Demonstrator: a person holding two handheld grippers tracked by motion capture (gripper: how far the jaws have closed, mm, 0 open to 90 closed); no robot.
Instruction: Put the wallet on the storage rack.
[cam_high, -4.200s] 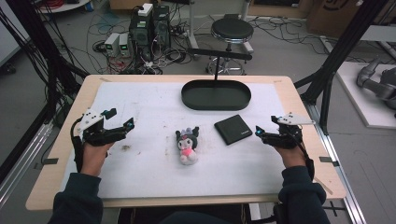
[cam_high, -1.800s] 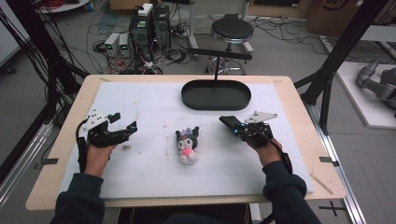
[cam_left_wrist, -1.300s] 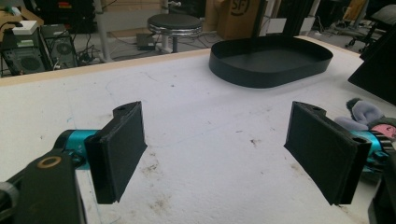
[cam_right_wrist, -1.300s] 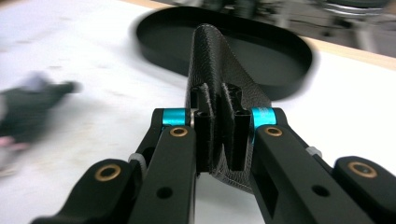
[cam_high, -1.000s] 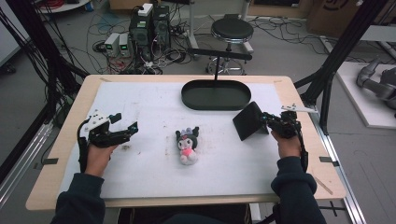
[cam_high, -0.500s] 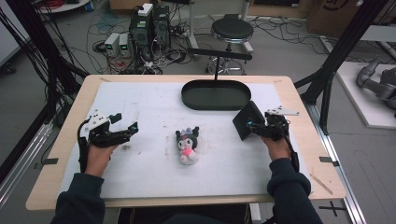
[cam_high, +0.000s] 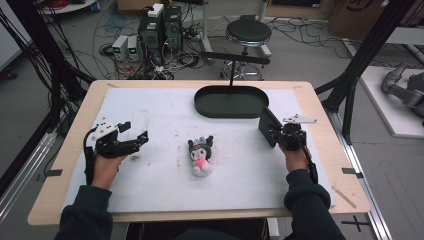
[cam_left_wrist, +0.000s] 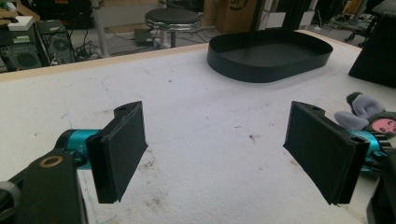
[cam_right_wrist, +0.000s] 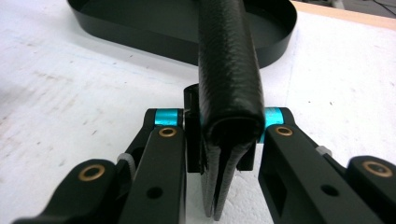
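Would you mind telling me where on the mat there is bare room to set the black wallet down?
The wallet is clamped in the right gripper. Bare mat lies between the plush toy and that gripper, and across the front right. The oval tray is empty too. It is tighter close around the toy and the left gripper.

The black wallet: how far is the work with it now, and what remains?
Done: the right gripper has closed its fingers on the black wallet and holds it on edge, off the white mat. In hand: carrying it, probably toward the black tray, which has nothing in it. Left: the plush toy lies untouched; the left gripper waits open.
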